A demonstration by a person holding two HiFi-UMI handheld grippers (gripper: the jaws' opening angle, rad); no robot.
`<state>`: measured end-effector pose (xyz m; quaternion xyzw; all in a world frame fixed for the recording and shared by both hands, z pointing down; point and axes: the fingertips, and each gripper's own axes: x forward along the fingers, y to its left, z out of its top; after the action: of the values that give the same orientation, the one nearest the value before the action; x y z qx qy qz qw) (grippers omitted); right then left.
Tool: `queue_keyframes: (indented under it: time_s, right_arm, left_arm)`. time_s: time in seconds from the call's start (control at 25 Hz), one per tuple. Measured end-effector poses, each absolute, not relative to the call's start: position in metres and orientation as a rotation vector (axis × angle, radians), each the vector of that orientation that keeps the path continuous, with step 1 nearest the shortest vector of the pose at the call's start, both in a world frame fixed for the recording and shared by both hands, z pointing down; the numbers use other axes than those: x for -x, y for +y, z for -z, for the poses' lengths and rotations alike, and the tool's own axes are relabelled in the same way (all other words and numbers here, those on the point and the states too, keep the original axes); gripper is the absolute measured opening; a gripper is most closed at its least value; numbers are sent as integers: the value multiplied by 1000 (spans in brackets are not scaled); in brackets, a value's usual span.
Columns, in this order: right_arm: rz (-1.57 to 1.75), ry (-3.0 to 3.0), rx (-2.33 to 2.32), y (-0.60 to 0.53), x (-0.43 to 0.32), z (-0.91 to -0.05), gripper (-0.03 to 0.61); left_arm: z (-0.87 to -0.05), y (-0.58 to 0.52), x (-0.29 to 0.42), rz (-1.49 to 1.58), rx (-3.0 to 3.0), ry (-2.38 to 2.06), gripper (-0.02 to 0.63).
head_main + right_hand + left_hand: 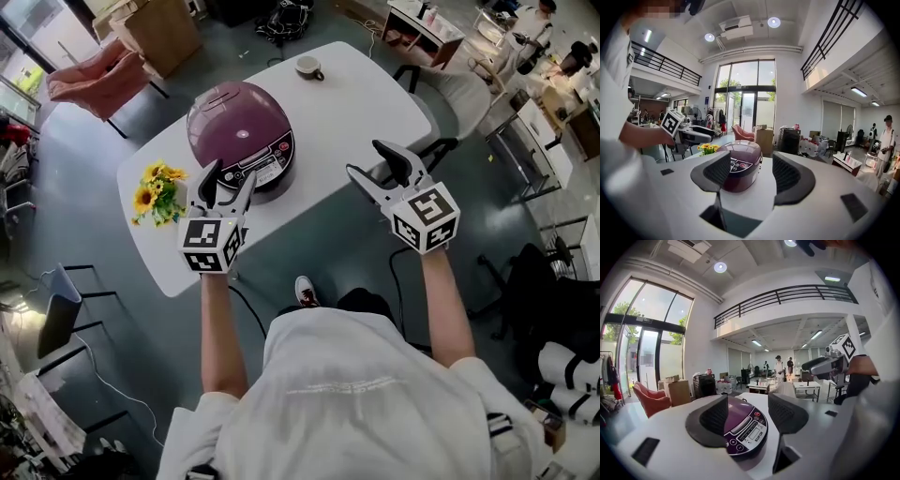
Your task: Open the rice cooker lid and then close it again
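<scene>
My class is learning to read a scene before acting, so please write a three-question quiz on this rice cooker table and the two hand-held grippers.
1. True or false: the lid of the purple rice cooker is shut.
2. Which lies on the white table beside the cooker, on the side of the left hand-held gripper? A. a kettle B. a bunch of sunflowers C. a plate
3. Fill in: the jaws of that gripper and of the right hand-held gripper stand ____, with nothing held.
Key: 1 true; 2 B; 3 open.
</scene>
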<state>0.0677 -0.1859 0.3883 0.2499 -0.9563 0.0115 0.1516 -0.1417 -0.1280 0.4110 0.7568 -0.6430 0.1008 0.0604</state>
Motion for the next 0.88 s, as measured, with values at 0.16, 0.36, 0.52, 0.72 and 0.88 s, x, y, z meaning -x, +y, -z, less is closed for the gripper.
queue_keyframes:
  time_s: [0.16,0.36,0.52,0.72,0.88]
  right_arm:
    - [-26,-2731,-641,-203,-51,-394,267]
    - [-16,-2739,-468,-220,-27,-402,250]
    - [14,-2746,-279,-233,-9,-406,252]
    - [-25,-2774,-119,-243,14,-414,244]
    - [-105,-2785,-45,-245,26,-429,219]
  left_arm:
    - [-415,-138,140,-345,-2259,-1956,281]
    - [-421,-147,138,-413,-2182,-1979,281]
    - [-426,-148,131,-471,-2105,-1993,281]
    - [-436,-151,131,-554,-2016,-2002,281]
    - [-454,-155,126,-691,-1994,-1932,281]
